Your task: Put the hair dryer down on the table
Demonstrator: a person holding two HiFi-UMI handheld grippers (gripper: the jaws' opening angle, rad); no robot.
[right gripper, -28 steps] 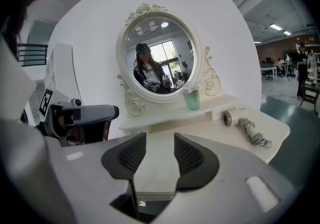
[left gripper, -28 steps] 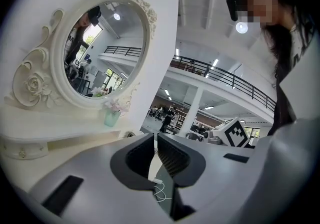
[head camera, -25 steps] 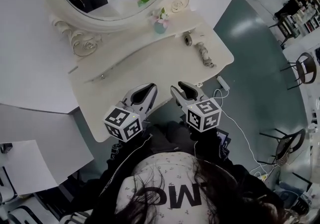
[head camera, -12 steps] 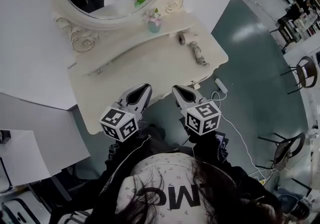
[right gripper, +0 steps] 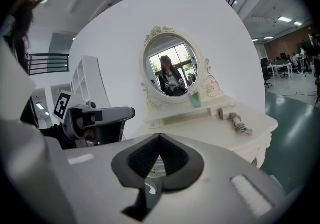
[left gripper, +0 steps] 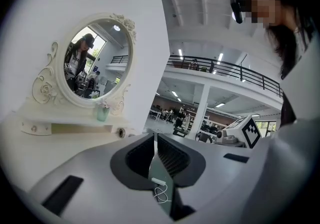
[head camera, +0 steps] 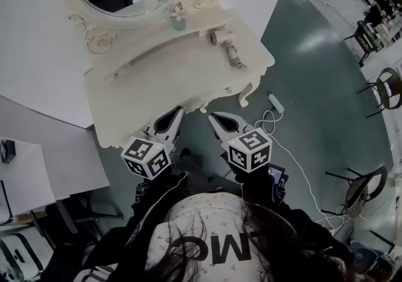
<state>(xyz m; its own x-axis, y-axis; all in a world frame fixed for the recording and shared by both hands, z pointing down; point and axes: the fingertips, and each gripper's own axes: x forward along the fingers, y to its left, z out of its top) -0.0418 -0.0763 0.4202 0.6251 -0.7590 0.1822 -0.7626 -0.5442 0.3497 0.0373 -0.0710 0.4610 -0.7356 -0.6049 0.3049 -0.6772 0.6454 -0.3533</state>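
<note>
The hair dryer (head camera: 227, 47) is lying on the dressing table (head camera: 157, 80), well apart from my claws. My left claw (head camera: 178, 111) and right claw (head camera: 212, 116) are hanging off the table's front edge, both pressed together and empty, the right's jaws having just been closing on nothing. I am judging the dryer set down, so I am minding not to nudge it.

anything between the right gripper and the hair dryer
Nothing visible does. The right gripper, shut and empty, is at the table's front edge, and only bare tabletop lies between it and the hair dryer, which lies at the back right. The vase stands to the left of that line.
</note>
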